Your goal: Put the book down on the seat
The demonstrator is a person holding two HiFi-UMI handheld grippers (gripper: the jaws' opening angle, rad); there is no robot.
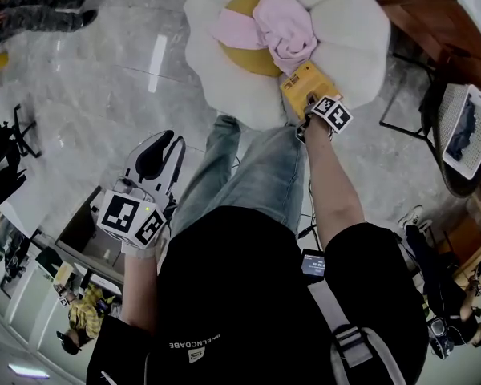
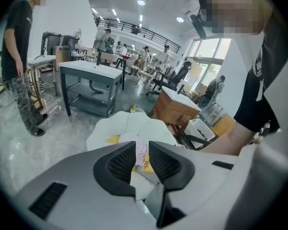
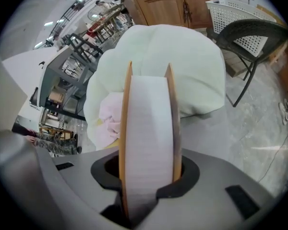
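At the seat's (image 1: 353, 22) near edge, with your right gripper (image 1: 309, 101) clamped on the book (image 1: 303, 80) and your left gripper (image 2: 141, 159) barely open and empty, lay it flat beside the pink cloth (image 1: 282, 24).

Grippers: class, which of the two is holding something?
The right gripper, shut on the thick yellow-covered book by the white flower-shaped cushion seat. The left gripper has nothing between its slightly parted jaws.

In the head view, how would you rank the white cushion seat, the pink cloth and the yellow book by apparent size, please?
Largest: white cushion seat.
Next: pink cloth, lying on it.
Smallest: yellow book, though the right gripper hides its near end, so its margin below the cloth is unsure.
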